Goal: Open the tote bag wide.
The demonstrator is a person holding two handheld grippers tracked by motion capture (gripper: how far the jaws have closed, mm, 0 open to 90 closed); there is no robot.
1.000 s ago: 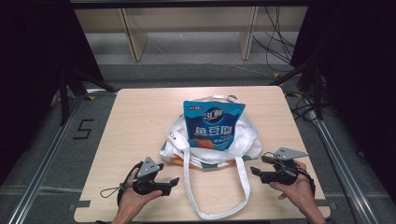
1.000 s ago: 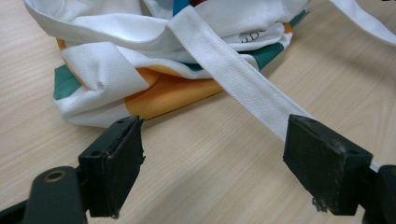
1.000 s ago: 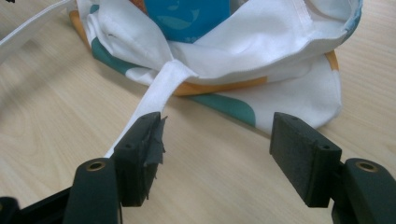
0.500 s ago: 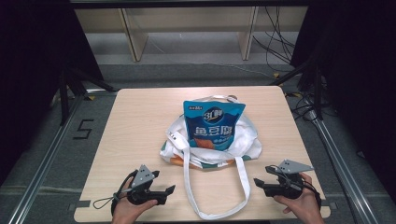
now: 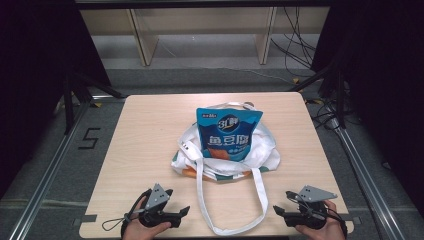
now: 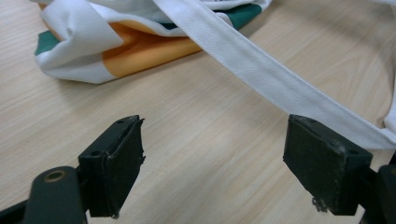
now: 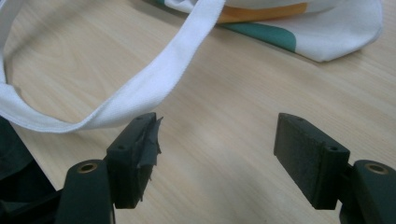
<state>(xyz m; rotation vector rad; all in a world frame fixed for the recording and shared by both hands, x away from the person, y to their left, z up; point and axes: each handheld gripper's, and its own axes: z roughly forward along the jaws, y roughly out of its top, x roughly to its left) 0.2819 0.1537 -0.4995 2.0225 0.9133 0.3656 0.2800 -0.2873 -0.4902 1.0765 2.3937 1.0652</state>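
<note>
Crumpled white cloth tote bag w/ orange and green patches (image 5: 225, 160) lies mid-table on the pale wooden tabletop (image 5: 150, 130), a blue snack pouch w/ white lettering (image 5: 227, 132) standing up out of it. Its long white strap loop (image 5: 232, 220) trails toward the near edge, between the grippers. Left gripper (image 5: 184, 211) and right gripper (image 5: 276, 211) rest low near that edge, jaws wide apart, nothing held. Prob. a pause or finish, pouch looks bagged. Next, if anything: each closes on its side of the strap.

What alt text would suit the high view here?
A blue snack bag stands in a white tote mid-table, its strap looping toward the near edge. A person's left hand-held gripper and right hand-held gripper rest on either side of the loop.
</note>
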